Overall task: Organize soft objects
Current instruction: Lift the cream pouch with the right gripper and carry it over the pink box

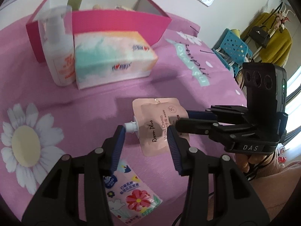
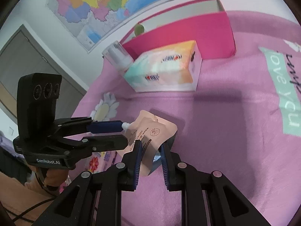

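Near the middle of the pink bedspread (image 1: 90, 113), a peach hand-cream pouch (image 1: 158, 124) with a white screw spout is lifted between the two claws. The right claw (image 2: 149, 157) is clenched on the pouch's lower edge, its blue fingers (image 2: 138, 162) pinching the foil so that it bends upward; in the left wrist view this claw (image 1: 178, 119) comes in from the right and covers the pouch's right side. The left claw (image 1: 145, 144) stands released, its fingers spread on either side of the pouch, one pad just beside the spout; from the right wrist view the left claw (image 2: 124, 133) shows the same spread. Under the left claw lies a flat flowered packet (image 1: 131, 199) on the bedspread. Farther back, a pastel tissue pack (image 1: 112, 56) sits touching a white pump bottle (image 1: 58, 50), both just before an open pink box (image 1: 122, 20) that holds a green thing and other blurred items.
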Motion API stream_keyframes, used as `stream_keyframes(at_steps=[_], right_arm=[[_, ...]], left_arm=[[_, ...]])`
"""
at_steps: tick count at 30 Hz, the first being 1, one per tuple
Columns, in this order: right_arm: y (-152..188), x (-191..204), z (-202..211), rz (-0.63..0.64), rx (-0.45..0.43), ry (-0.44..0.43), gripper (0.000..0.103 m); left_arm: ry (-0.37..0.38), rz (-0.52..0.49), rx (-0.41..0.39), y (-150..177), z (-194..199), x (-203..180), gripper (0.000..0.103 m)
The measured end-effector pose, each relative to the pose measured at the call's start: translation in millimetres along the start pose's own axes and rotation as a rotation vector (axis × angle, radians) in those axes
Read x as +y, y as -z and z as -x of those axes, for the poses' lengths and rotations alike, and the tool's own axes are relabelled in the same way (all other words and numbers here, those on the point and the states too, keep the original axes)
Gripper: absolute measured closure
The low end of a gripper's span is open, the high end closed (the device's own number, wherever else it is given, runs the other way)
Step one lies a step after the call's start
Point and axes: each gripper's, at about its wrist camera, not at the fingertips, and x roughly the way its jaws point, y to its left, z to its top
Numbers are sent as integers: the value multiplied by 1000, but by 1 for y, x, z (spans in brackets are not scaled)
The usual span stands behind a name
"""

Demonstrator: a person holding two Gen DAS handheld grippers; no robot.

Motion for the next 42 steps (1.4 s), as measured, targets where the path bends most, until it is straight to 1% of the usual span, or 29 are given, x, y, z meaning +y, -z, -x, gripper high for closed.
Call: stream_keyframes(at_steps=[8,17,42], right_arm=[[-15,7,15,55,-46,7,83],[-29,15,25,95,-95,20,83],[-59,12,39,130,-168,48,83]], left_arm=[[-7,1,-70,-12,19,-4,55],[-20,-3,-120,-24,33,-10,55],[-38,-11,-186,-58,40,-15,55]])
